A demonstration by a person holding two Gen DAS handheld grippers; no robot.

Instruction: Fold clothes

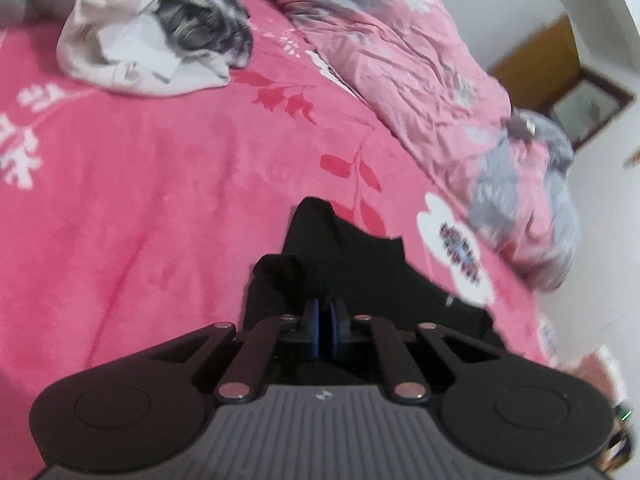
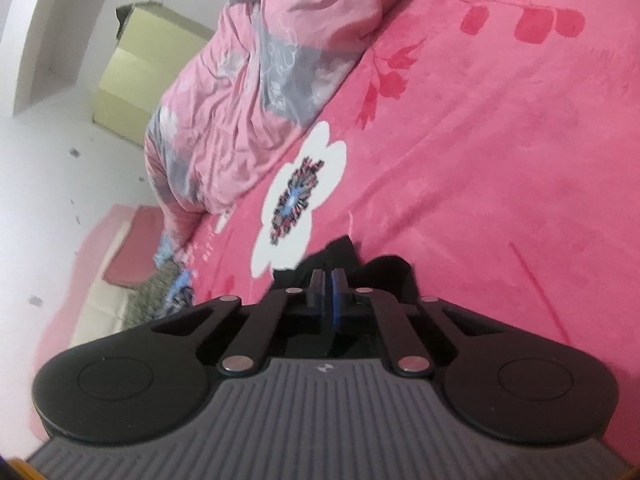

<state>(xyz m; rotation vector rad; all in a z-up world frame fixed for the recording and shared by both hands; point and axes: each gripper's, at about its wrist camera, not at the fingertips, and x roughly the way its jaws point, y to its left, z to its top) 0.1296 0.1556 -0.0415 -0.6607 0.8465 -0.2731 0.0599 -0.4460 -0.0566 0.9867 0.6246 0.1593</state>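
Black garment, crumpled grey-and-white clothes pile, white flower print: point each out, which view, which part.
black garment point(image 1: 344, 252): left wrist view, flat fabric beyond the fingertips.
clothes pile point(image 1: 132, 40): left wrist view, pale fabric in its middle.
white flower print point(image 2: 298, 196): right wrist view, its dark patterned centre.

Garment point(image 1: 344, 256) on bedspread point(image 1: 160, 200); quilt point(image 1: 400, 60) behind; clothes pile point(image 1: 152, 32) far left.
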